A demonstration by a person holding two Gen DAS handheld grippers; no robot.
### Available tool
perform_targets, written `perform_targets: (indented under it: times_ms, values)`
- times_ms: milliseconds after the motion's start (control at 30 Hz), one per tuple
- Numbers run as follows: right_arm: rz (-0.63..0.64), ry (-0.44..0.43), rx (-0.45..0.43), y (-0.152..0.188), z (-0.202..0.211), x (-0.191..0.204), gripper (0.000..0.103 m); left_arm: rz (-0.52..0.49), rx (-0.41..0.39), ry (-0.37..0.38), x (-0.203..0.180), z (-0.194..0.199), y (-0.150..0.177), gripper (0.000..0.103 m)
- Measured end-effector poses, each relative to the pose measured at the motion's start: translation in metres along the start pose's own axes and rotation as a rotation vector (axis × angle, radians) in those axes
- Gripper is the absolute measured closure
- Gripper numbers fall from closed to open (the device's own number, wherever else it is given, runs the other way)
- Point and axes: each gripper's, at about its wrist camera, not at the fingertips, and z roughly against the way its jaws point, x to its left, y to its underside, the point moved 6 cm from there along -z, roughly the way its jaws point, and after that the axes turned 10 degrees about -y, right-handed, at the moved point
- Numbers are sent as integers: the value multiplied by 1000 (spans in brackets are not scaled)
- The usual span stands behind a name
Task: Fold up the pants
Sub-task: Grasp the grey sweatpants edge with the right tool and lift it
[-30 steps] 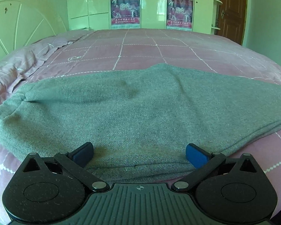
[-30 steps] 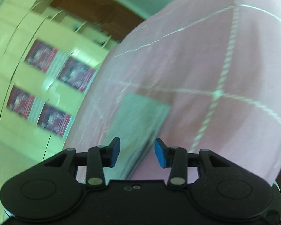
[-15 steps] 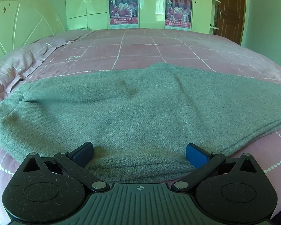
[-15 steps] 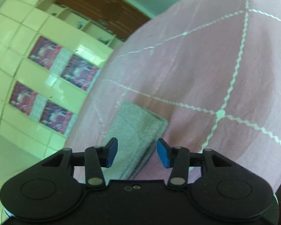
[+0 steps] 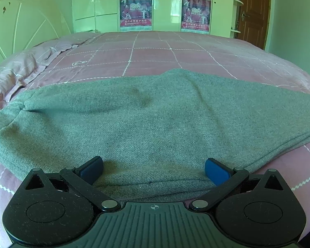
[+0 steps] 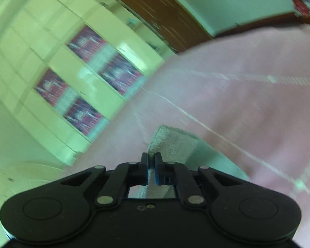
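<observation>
Left wrist view: the left gripper (image 5: pixel 154 170) is standing with its blue fingers (image 5: pixel 216 170) spread wide, nothing pinched between them. Its pads are sitting at the near hem of the grey pants (image 5: pixel 155 124), one to each side of a small fold in the cloth. The pants are lying flat across the near part of the bed (image 5: pixel 155 51), running from the left edge of the view to the right one, with a rumpled bulge at the left end. Beyond them the pink checked bedspread is stretching far back to a pale wardrobe (image 5: pixel 97 6) carrying two red posters (image 5: pixel 135 10), and a brown door (image 5: pixel 253 10) is showing far right.

Right wrist view: the right gripper (image 6: pixel 152 173) is showing its fingers (image 6: pixel 160 172) nearly together; they have just been closing, and they are clamping the edge of the pants (image 6: pixel 171 142), whose grey cloth is running between the pads and on past the tips. The picture is blurred and tilted. Around the cloth the pink bed (image 6: pixel 248 103) is filling the right side, and the wardrobe (image 6: pixel 41 41) with its posters (image 6: pixel 119 74) is lying to the left.
</observation>
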Motion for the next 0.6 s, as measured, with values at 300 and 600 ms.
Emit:
perform_targets:
  times_ms: [300, 600]
  values:
    - [-364, 192, 84, 60, 22, -123, 103, 0, 0, 0, 0, 0, 0, 0]
    - [-414, 215, 66, 64, 30, -129, 84, -4, 2, -2, 0, -2, 0, 0]
